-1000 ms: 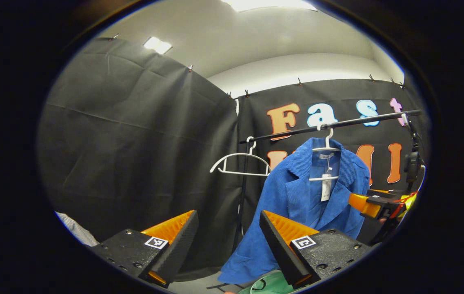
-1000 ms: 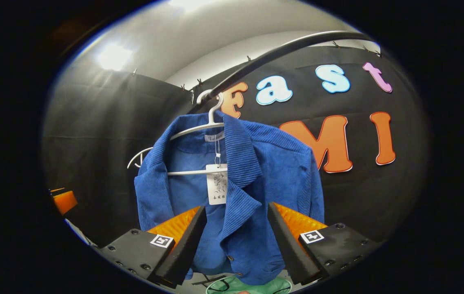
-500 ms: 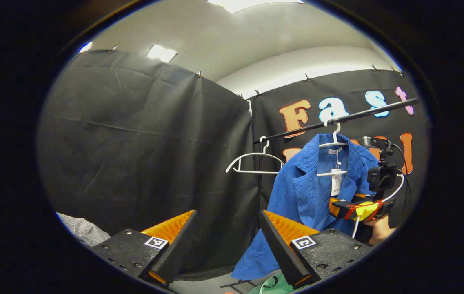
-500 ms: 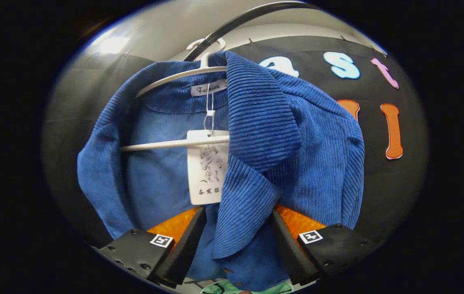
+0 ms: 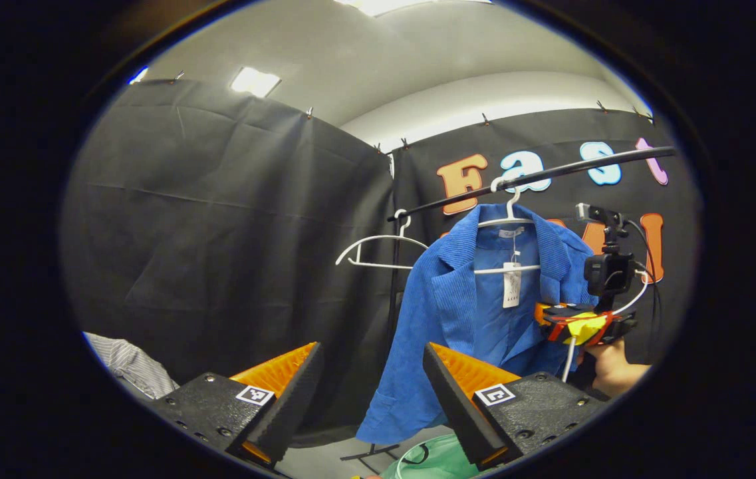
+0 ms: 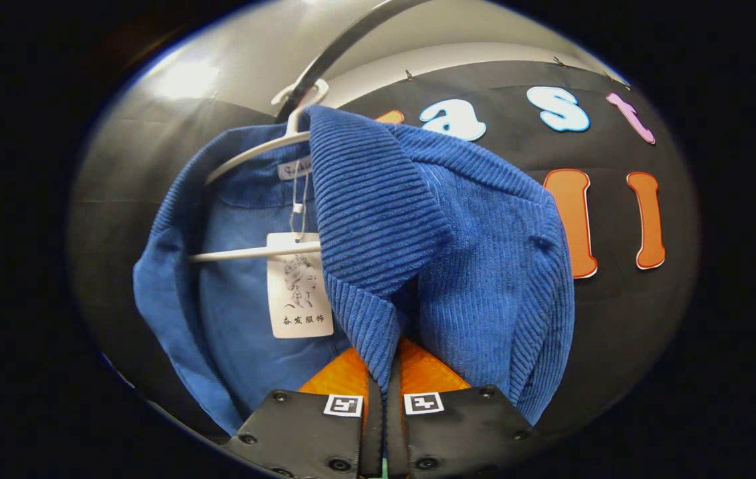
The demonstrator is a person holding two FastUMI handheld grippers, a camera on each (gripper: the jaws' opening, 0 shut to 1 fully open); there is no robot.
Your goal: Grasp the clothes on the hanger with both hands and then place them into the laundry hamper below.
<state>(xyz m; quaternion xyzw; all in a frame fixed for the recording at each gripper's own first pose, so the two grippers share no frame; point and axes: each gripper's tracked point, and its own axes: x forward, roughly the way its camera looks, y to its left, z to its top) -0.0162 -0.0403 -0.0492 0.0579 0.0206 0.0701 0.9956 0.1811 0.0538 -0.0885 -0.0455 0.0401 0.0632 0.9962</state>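
We had the right gripper (image 6: pixel 378 399) pinching the blue corduroy jacket's (image 6: pixel 378 219) lapel, the left gripper (image 5: pixel 371 392) spread, empty; one-sided pulling could snag the white plastic hanger (image 6: pixel 254 150).

Left gripper (image 5: pixel 371 392): wedge-shaped ribbed fingers on screwed black mounts, square coded markers, right gripper (image 5: pixel 554 318): small camera on post, white cable, bare hand (image 5: pixel 610 372) beneath.

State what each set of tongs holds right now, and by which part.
The right tongs are shut on the blue corduroy jacket, pinching the lower edge of its lapel. The left tongs are open and hold nothing.
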